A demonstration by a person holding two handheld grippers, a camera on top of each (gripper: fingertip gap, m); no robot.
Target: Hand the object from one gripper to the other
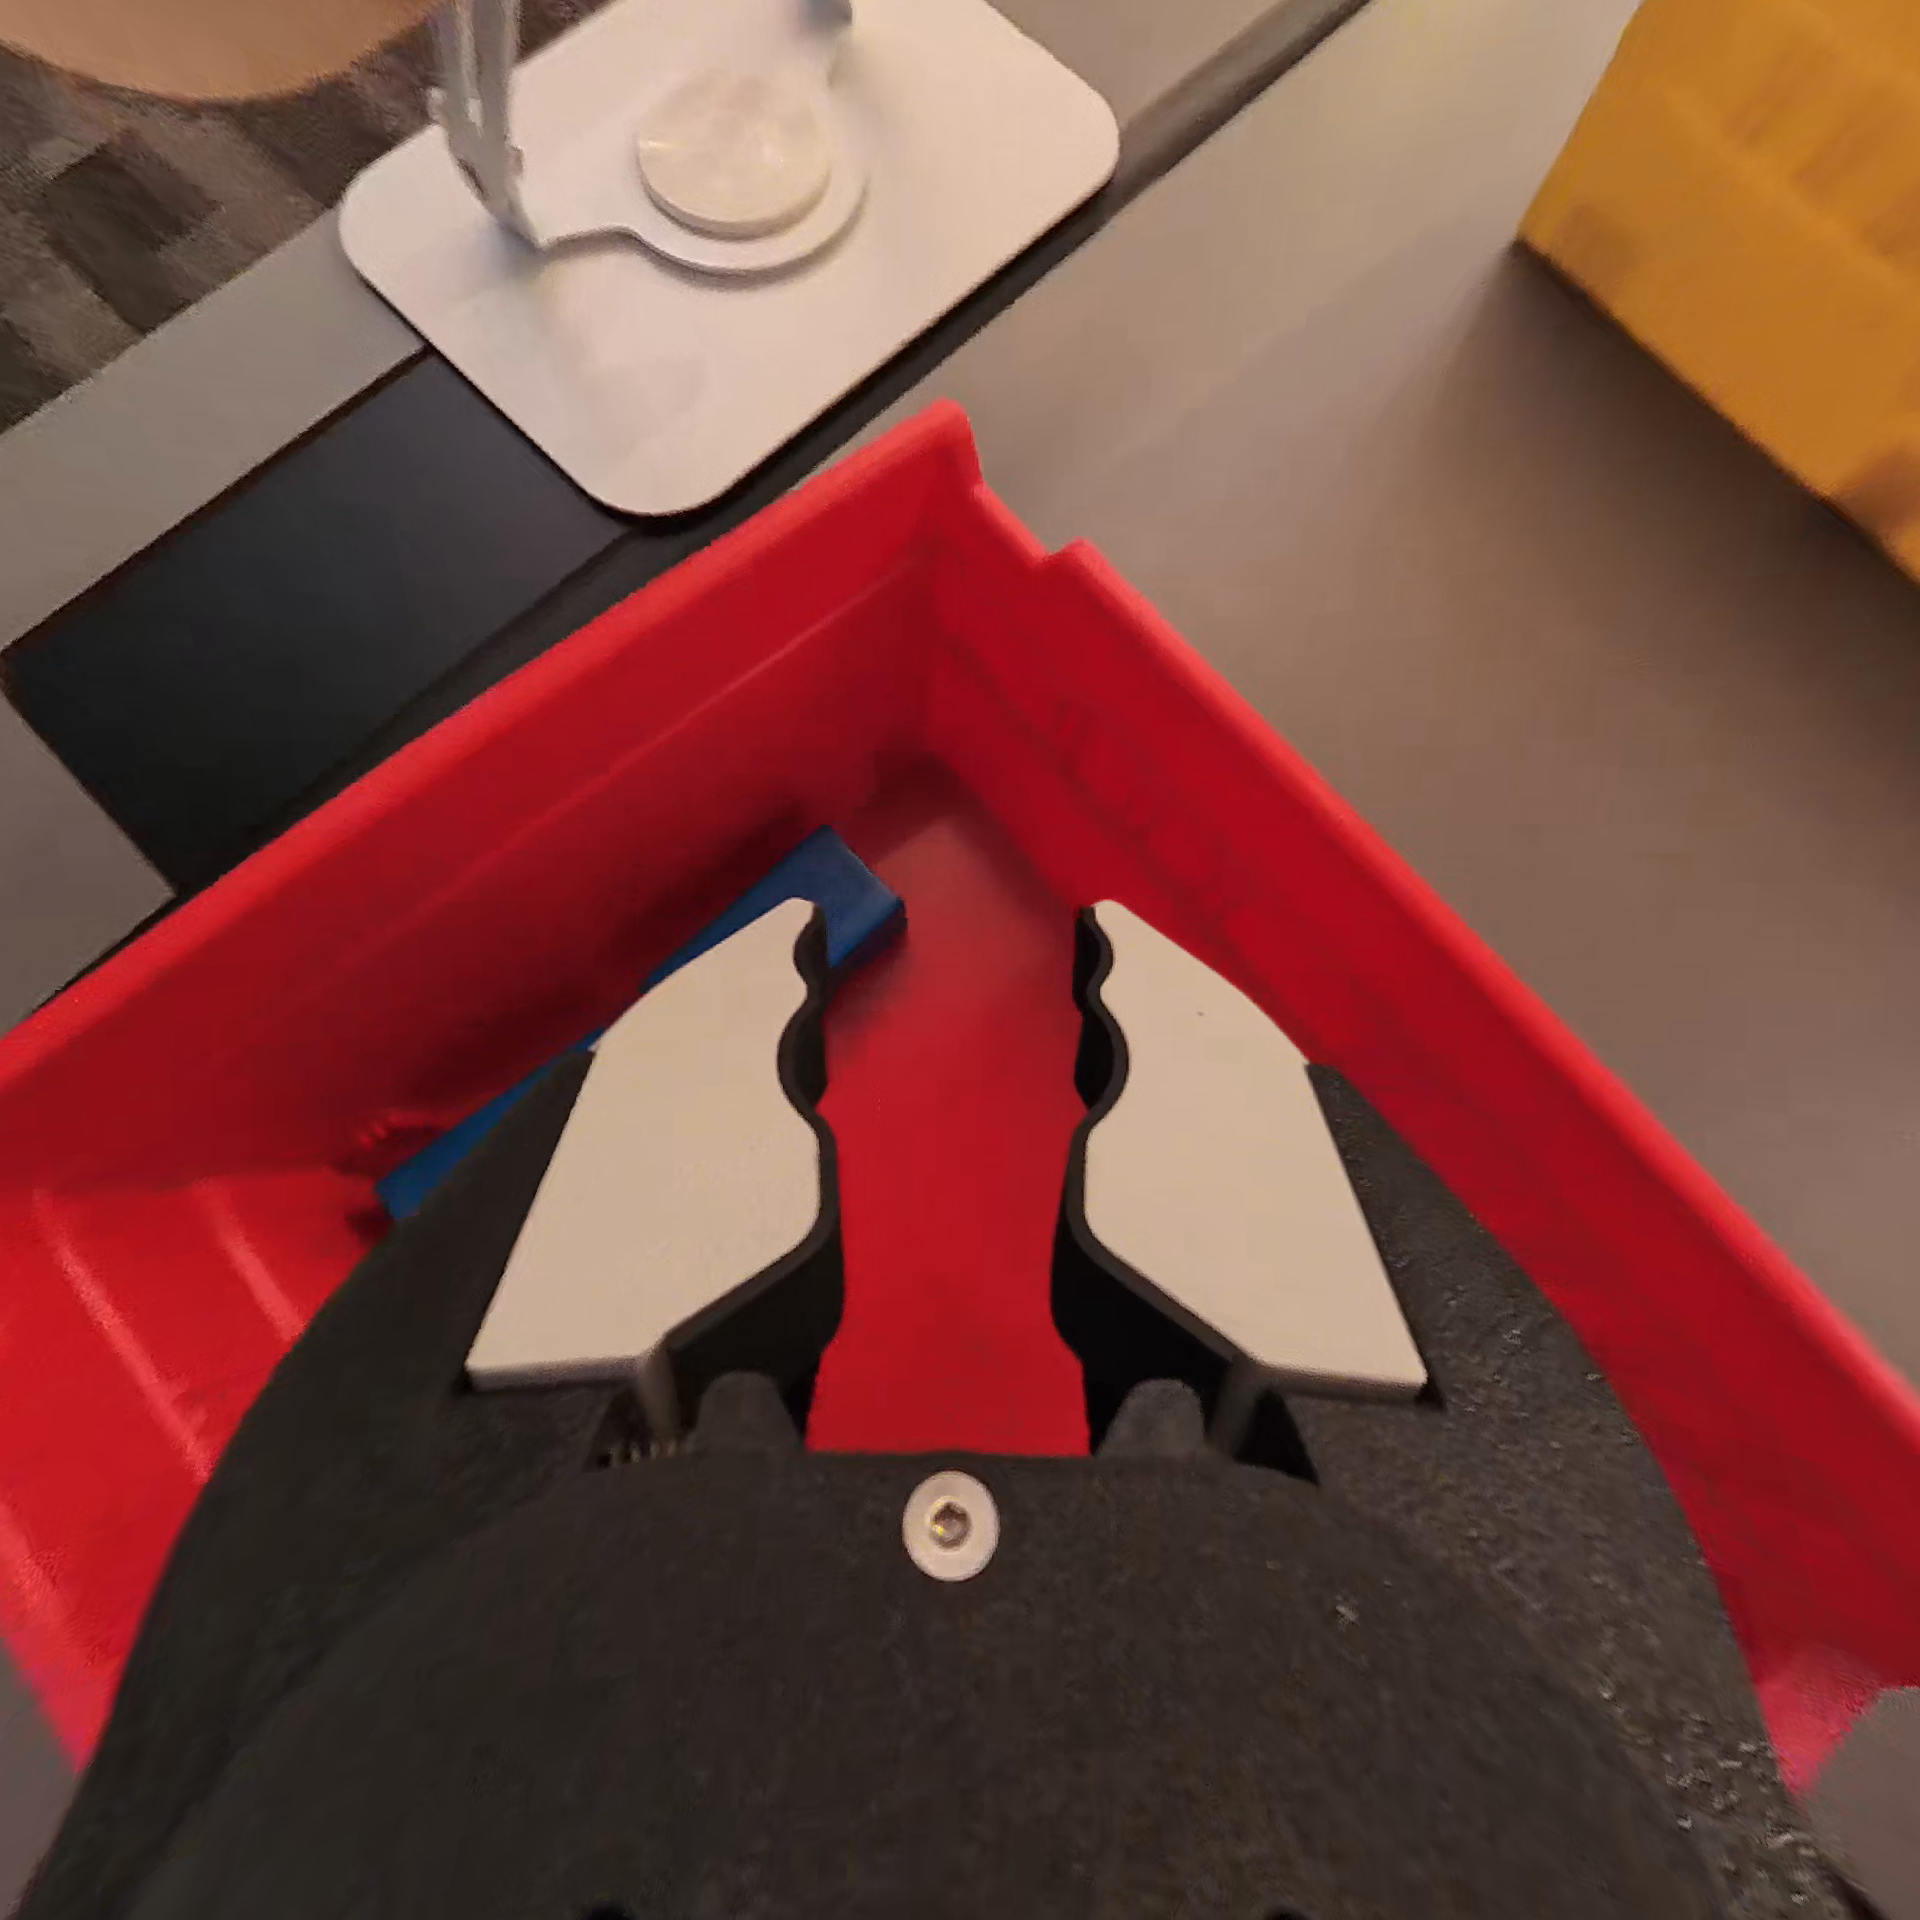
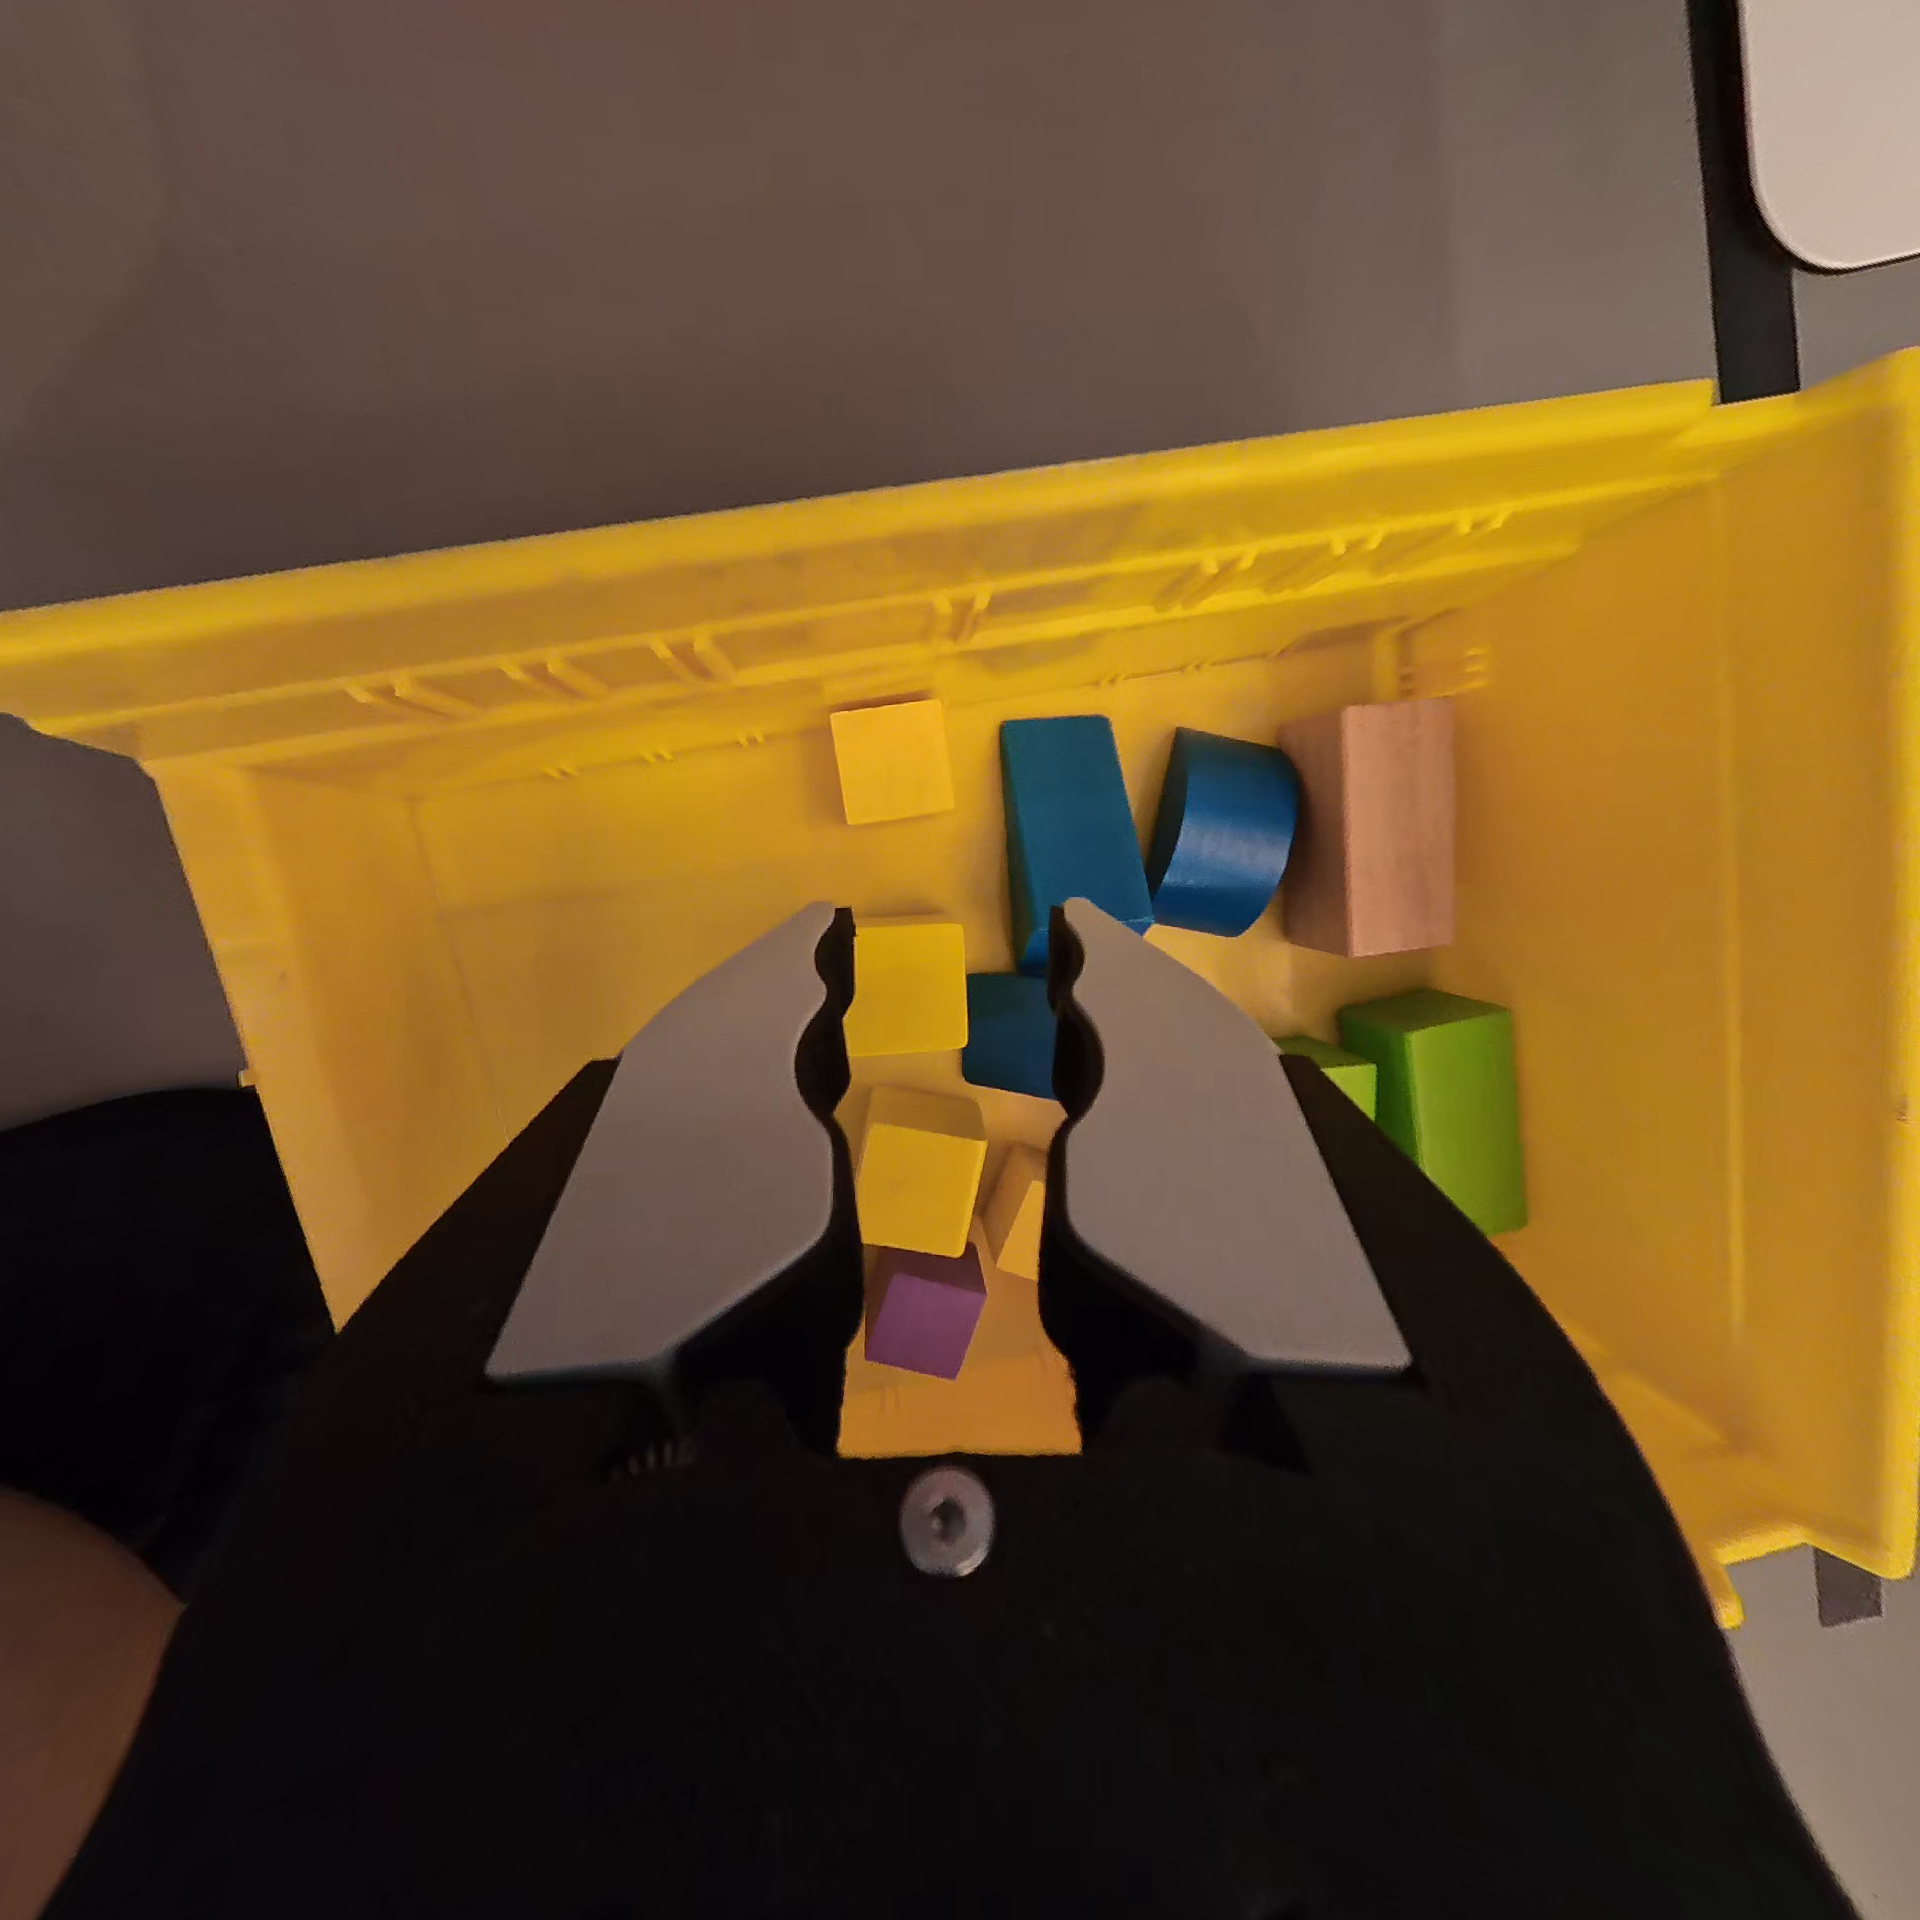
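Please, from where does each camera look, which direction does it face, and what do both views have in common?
Left wrist view: sits on the left tongs, looking down into a red bin holding a blue block; open fingers show.
Right wrist view: sits on the right tongs, looking down into a yellow bin of wooden blocks, a yellow cube between the open fingers.
Shared: the grey table, white pad and yellow bin.

matt red plastic bin (image 1: 1195, 727), bare wood block (image 2: 1371, 826), glossy painted blocks (image 2: 1444, 1101)
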